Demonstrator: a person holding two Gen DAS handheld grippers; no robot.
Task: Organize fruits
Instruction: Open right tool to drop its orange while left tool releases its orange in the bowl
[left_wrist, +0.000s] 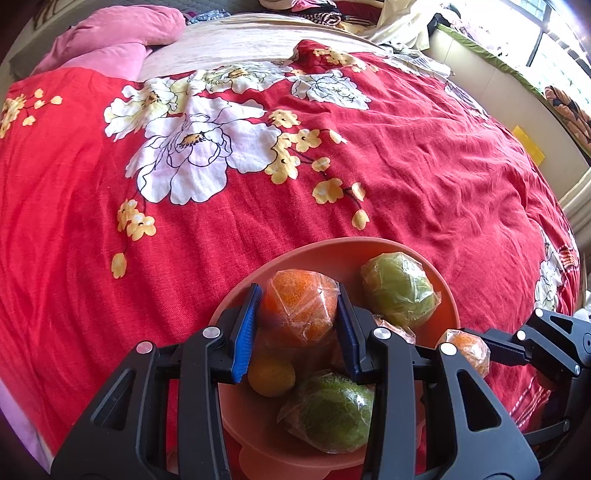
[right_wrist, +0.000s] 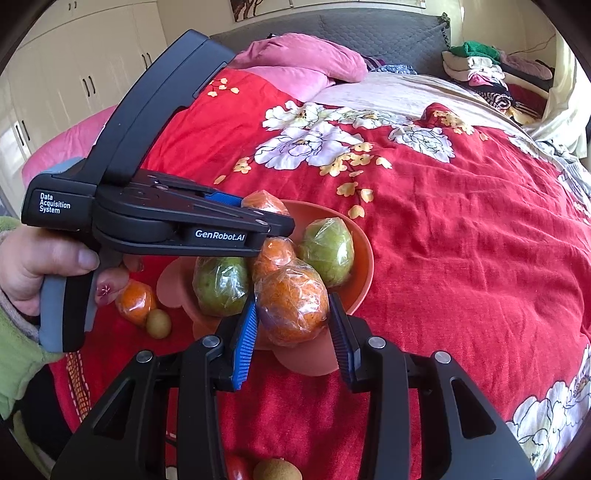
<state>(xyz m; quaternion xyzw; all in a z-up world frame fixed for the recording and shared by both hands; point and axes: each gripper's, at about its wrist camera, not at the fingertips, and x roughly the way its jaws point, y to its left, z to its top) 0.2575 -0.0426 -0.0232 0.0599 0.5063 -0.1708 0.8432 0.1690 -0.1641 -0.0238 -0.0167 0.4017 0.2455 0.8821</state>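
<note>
— Although the left tongs (left_wrist: 300, 325) clamp a wrapped orange (left_wrist: 301, 308) over the bowl (left_wrist: 448, 295), what's hidden?
— A small fruit (left_wrist: 271, 374) half behind them. Right tongs (right_wrist: 291, 328) pinch another wrapped orange (right_wrist: 291, 308); bottom-edge fruits (right_wrist: 275, 469) are cut off.

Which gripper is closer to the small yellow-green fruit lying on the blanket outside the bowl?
Left. The left gripper hangs over the bowl, on the side where the small fruit lies. The right gripper holds a wrapped orange at the bowl's opposite side.

Wrapped orange (right_wrist: 293, 308) between right gripper (right_wrist: 293, 332) jaws
</note>
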